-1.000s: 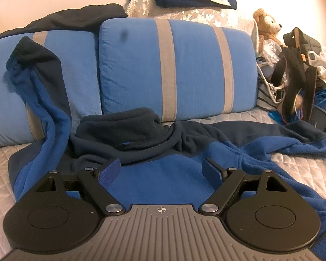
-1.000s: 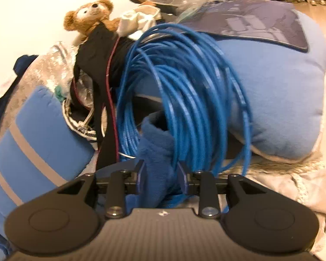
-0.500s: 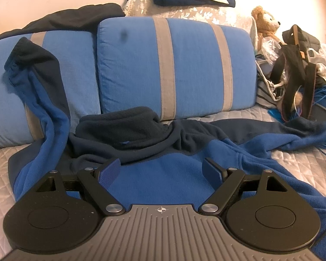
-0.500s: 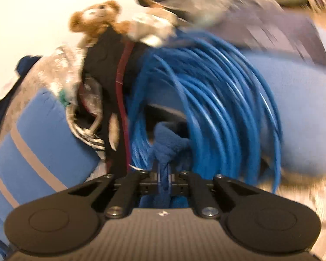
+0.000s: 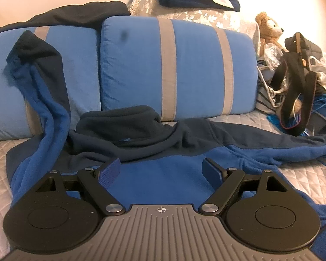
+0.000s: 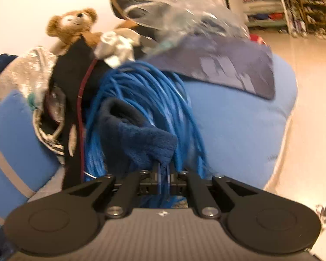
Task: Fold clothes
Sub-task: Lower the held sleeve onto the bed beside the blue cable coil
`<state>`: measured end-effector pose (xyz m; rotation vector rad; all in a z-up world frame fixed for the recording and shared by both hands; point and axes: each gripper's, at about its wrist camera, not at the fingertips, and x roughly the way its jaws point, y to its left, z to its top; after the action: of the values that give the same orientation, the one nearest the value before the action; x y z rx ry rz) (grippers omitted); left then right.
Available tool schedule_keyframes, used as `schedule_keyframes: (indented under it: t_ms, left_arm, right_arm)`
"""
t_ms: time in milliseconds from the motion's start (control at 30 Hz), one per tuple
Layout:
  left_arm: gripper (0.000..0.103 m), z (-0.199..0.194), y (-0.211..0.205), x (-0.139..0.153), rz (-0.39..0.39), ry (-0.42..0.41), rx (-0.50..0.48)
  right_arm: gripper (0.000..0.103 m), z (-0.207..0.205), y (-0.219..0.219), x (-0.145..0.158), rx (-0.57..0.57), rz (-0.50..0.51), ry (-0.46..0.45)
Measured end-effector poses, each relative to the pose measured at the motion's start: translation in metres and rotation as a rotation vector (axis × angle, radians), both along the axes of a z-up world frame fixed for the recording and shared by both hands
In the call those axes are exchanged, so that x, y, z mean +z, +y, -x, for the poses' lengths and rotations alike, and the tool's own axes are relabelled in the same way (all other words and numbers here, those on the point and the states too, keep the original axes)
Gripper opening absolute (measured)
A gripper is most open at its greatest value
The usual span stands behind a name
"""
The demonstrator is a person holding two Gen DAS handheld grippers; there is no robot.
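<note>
since second ago my right gripper (image 6: 163, 175) went from half-open to clamped on cuff of blue-and-navy fleece jacket (image 5: 167, 163), sleeve end (image 6: 137, 139) now lifted clear of coiled blue cable (image 6: 154, 91). my left gripper (image 5: 162, 169) unmoved, jaws wide, empty, over jacket body mid-bed on grey quilted bedspread (image 5: 2, 152). step: sleeve fold beginning. next: likely carry cuff across body without snagging cable. no containers seen.

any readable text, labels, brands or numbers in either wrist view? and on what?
None readable.
Grey ribbed gripper base: a small crosshair mark, no letters.
Dark navy cloth with pale grey block print: blurred shapes, unreadable.
Cluttered shelves in the background: too small and blurred to read.
</note>
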<state>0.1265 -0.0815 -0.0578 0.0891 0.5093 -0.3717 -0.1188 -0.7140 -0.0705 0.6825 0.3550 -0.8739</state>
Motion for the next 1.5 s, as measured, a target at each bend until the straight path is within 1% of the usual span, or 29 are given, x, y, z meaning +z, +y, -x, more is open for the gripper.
schedule_keyframes:
  t_ms: [100, 133, 167, 200, 233, 267, 333, 400, 433, 600, 800, 900, 1000, 1033, 1100, 1167, 1233, 1267, 1300, 1333, 1367, 1433, 1500]
  left_arm:
    - [0.083, 0.000, -0.001, 0.000, -0.006, 0.002, 0.000]
    - [0.083, 0.000, -0.001, 0.000, -0.007, 0.003, 0.001]
    - [0.083, 0.000, -0.001, 0.000, -0.008, 0.004, 0.001]
    - [0.083, 0.000, -0.001, 0.000, -0.009, 0.005, 0.001]
    - [0.083, 0.000, -0.001, 0.000, -0.010, 0.006, 0.002]
    - [0.083, 0.000, -0.001, 0.000, -0.011, 0.006, 0.002]
    - [0.083, -0.001, -0.001, 0.000, -0.011, 0.007, 0.002]
    - [0.083, -0.001, -0.001, 0.000, -0.012, 0.006, 0.001]
    - [0.083, -0.001, -0.001, 0.000, -0.013, 0.006, 0.000]
    - [0.083, -0.001, -0.002, -0.001, -0.023, 0.006, 0.001]
    - [0.083, 0.000, -0.003, -0.002, -0.030, 0.003, 0.003]
    - [0.083, -0.001, -0.003, -0.002, -0.033, 0.005, 0.003]
    - [0.083, 0.000, -0.003, -0.001, -0.036, 0.000, -0.001]
    - [0.083, 0.001, -0.004, -0.001, -0.036, -0.003, -0.002]
    - [0.083, 0.002, -0.003, -0.001, -0.038, -0.006, -0.002]
    - [0.083, 0.002, -0.004, -0.001, -0.040, -0.003, -0.002]
    - [0.083, 0.002, -0.004, -0.001, -0.043, -0.002, -0.003]
    - [0.083, 0.002, -0.004, -0.001, -0.044, -0.003, -0.003]
    - [0.083, 0.002, -0.004, -0.001, -0.046, -0.004, -0.003]
    - [0.083, 0.002, -0.004, -0.001, -0.048, -0.004, -0.003]
    - [0.083, 0.002, -0.004, -0.002, -0.050, -0.003, -0.003]
    - [0.083, 0.001, -0.005, -0.002, -0.055, 0.000, -0.002]
    - [0.083, 0.001, -0.006, -0.003, -0.060, 0.002, -0.004]
  right_arm:
    - [0.007, -0.002, 0.000, -0.003, -0.001, 0.005, 0.012]
    - [0.010, -0.003, 0.000, -0.003, 0.002, 0.002, 0.015]
    - [0.017, -0.004, -0.001, -0.003, 0.005, -0.002, 0.017]
    - [0.028, -0.005, 0.000, -0.002, 0.008, 0.001, 0.030]
    - [0.044, -0.008, 0.002, 0.000, 0.015, 0.017, 0.056]
    - [0.049, -0.009, 0.006, 0.003, 0.023, 0.043, 0.084]
    - [0.064, -0.009, 0.015, 0.009, 0.045, 0.101, 0.112]
    - [0.072, -0.010, 0.022, 0.017, 0.077, 0.176, 0.140]
    - [0.073, -0.013, 0.025, 0.022, 0.104, 0.212, 0.154]
    - [0.074, -0.030, 0.036, 0.042, 0.232, 0.364, 0.232]
    - [0.073, -0.049, 0.042, 0.050, 0.323, 0.428, 0.354]
    - [0.073, -0.051, 0.047, 0.052, 0.339, 0.454, 0.417]
    - [0.073, -0.052, 0.045, 0.049, 0.288, 0.470, 0.526]
    - [0.073, -0.051, 0.043, 0.049, 0.275, 0.464, 0.540]
    - [0.073, -0.046, 0.040, 0.052, 0.275, 0.451, 0.514]
    - [0.073, -0.044, 0.043, 0.055, 0.342, 0.463, 0.472]
    - [0.070, -0.045, 0.046, 0.057, 0.405, 0.469, 0.450]
    - [0.068, -0.048, 0.046, 0.056, 0.427, 0.466, 0.454]
    - [0.052, -0.052, 0.045, 0.054, 0.448, 0.462, 0.458]
    - [0.031, -0.056, 0.044, 0.052, 0.463, 0.454, 0.468]
    - [0.021, -0.061, 0.041, 0.050, 0.473, 0.442, 0.484]
    - [0.010, -0.069, 0.037, 0.047, 0.469, 0.444, 0.489]
    - [0.010, -0.077, 0.033, 0.047, 0.452, 0.464, 0.487]
